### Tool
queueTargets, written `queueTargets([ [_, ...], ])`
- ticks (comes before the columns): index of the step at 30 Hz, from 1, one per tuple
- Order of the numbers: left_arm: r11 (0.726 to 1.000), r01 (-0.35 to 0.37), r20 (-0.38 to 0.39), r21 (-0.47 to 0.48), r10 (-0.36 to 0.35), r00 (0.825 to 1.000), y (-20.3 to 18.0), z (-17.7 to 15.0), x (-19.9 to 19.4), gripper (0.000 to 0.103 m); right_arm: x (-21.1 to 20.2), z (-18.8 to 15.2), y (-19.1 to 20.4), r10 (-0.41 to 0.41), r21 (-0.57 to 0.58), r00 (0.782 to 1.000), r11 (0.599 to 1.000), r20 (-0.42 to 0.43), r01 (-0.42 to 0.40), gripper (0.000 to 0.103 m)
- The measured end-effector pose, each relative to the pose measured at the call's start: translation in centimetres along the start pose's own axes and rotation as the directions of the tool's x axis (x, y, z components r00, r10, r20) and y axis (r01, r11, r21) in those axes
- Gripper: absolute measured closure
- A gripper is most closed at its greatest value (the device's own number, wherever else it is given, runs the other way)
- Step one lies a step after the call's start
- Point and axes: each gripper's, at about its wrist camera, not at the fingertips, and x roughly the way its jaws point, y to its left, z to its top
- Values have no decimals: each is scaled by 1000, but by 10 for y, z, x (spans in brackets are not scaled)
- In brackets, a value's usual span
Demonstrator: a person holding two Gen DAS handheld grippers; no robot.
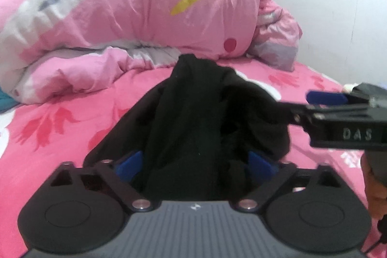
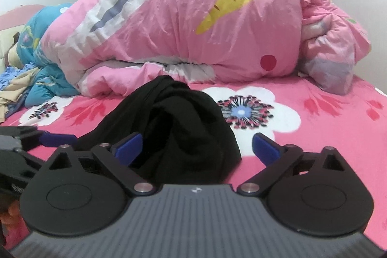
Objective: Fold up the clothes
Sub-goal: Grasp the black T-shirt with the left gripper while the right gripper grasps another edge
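A black garment (image 1: 193,113) lies bunched in a heap on the pink flowered bed sheet (image 1: 60,127). My left gripper (image 1: 196,163) is open, its blue pads (image 1: 130,162) wide apart on either side of the heap's near end. My right gripper (image 1: 300,102) comes in from the right at the garment's right edge. In the right wrist view the garment (image 2: 183,122) sits between the spread fingers, mostly by the left blue pad (image 2: 128,145). This right gripper (image 2: 197,145) is open and holds nothing. The left gripper (image 2: 48,137) shows at the left edge.
A big rolled pink duvet (image 2: 193,21) with a carrot print fills the back of the bed. A blue quilt (image 2: 46,79) and loose clothes (image 2: 14,86) lie at the far left. A white wall (image 1: 338,16) stands close on the right.
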Motion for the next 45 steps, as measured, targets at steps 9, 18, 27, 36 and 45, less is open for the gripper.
queueTargets([
  [9, 993, 41, -14, -109, -43, 999, 27, -4, 13, 72, 58, 5, 3, 39, -56, 996, 997, -86, -43, 81],
  [18, 965, 63, 60, -255, -50, 997, 61, 4, -41, 95, -1, 4, 1, 50, -18, 999, 999, -18, -50, 98],
  [27, 926, 76, 144, -369, -24, 989, 97, -14, -144, 96, -70, 3, 0, 71, 18, 996, 997, 50, -72, 99],
  [36, 948, 124, 90, -293, -102, 991, 102, -64, -224, 96, -104, -24, 1, 148, 29, 987, 989, -60, -147, 97],
  [45, 946, 210, -24, -248, -222, 975, 67, -137, -220, 96, -63, 7, 59, 230, -30, 963, 971, -138, -236, 78],
])
